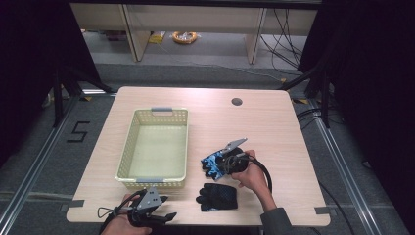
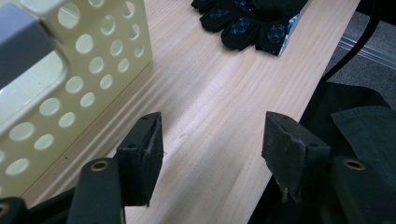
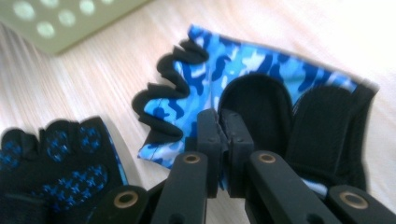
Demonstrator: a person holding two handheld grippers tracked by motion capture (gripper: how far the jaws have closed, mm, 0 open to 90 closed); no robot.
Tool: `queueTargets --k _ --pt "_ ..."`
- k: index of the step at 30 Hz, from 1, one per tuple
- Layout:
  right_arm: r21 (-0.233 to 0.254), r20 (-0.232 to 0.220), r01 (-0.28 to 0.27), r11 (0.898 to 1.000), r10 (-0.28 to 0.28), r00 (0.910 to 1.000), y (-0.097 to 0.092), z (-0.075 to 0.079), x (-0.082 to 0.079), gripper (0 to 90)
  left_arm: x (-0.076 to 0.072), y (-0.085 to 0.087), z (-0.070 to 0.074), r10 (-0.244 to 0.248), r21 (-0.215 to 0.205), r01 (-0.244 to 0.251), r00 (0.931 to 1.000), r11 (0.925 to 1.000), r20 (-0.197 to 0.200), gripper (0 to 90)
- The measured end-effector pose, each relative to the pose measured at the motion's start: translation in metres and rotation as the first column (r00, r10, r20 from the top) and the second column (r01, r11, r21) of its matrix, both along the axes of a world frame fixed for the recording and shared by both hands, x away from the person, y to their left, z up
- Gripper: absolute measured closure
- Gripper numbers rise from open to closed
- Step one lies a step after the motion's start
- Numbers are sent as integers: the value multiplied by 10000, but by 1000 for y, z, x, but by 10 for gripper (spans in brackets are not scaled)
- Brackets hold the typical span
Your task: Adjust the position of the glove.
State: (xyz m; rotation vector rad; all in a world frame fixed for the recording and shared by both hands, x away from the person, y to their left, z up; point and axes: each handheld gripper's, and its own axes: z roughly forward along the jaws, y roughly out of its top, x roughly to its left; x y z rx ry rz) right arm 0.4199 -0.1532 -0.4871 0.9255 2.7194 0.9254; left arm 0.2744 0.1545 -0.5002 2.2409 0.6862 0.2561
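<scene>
Your right gripper (image 3: 223,140) has its jaws pressed together on the near edge of the blue camouflage glove (image 1: 213,164), which lies flat on the table (image 1: 274,132) at 3 o'clock from the basket (image 1: 128,147). Before you lift, check the pinch holds fabric, then carry the glove toward 9 o'clock, high enough to clear the rim. Your left gripper (image 2: 210,140), jaws spread and empty at the basket's 6 o'clock corner, stays clear of the black glove (image 1: 219,197).
</scene>
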Motion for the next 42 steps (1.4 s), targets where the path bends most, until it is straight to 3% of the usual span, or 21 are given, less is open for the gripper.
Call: queueTargets --k 6,8,9,12,13,16,17,18,21,22,23,28,30,32,35,36,37,42 --pt "1045 390 991 9896 -1037 9938 -10 18 -7 882 -1 0 -1 189 -139 -190 9998 9997 -106 373" --pt "1408 281 1505 9785 -1559 9874 -11 26 -14 882 0 0 0 128 -53 -128 9999 9999 64 361" --pt "1669 450 1540 9739 -1636 9855 -12 30 -17 882 -1 -1 0 315 -251 -319 9993 9992 -179 355" --pt "1808 483 1590 9706 -1702 9842 -14 43 -32 882 0 1 -1 430 -125 -431 9990 9990 -141 329" --pt "2215 585 1689 9604 -1860 9808 -13 44 -38 882 1 1 0 481 -126 -483 9988 9988 -128 319" --pt "2336 524 1619 9588 -1786 9825 -15 50 -50 882 2 2 1 439 -109 -440 9990 9990 -40 308" --pt "2482 516 1736 9530 -1920 9800 -15 52 -64 882 2 3 1 568 -78 -569 9983 9983 -159 305" --pt "2426 619 1767 9539 -1970 9785 -16 52 -70 882 2 2 0 671 -109 -672 9977 9977 -137 303" --pt "2575 643 1959 9462 -2191 9736 -17 50 -87 881 3 4 2 512 -33 -512 9987 9987 3 301" --pt "2800 253 2186 9348 -2349 9717 -16 50 -94 881 3 4 2 498 -9 -498 9988 9988 0 301" --pt "2703 561 2029 9412 -2257 9726 -18 48 -97 881 3 4 2 598 -50 -598 9982 9982 -72 301" --pt "2760 409 2274 9339 -2478 9680 -16 40 -116 881 3 4 2 609 -65 -610 9981 9981 -58 301" --pt "2678 495 2256 9367 -2472 9677 -15 36 -120 881 3 3 2 570 -200 -571 9984 9982 -60 301" --pt "2729 337 2385 9320 -2570 9658 -13 34 -124 880 1 3 1 727 -243 -730 9972 9970 -149 301" --pt "2819 350 2435 9280 -2635 9640 -13 30 -128 880 3 4 2 514 -22 -514 9987 9987 -2 301" --pt "2916 -44 2772 9155 -2885 9575 -10 30 -133 880 3 4 2 514 -22 -514 9987 9987 -2 302" --pt "2860 278 2523 9244 -2712 9621 -12 29 -132 880 2 3 1 555 -138 -555 9984 9984 -44 302" --pt "2993 313 2709 9149 -2931 9556 -9 25 -141 880 2 3 2 549 -30 -549 9985 9985 -19 303"
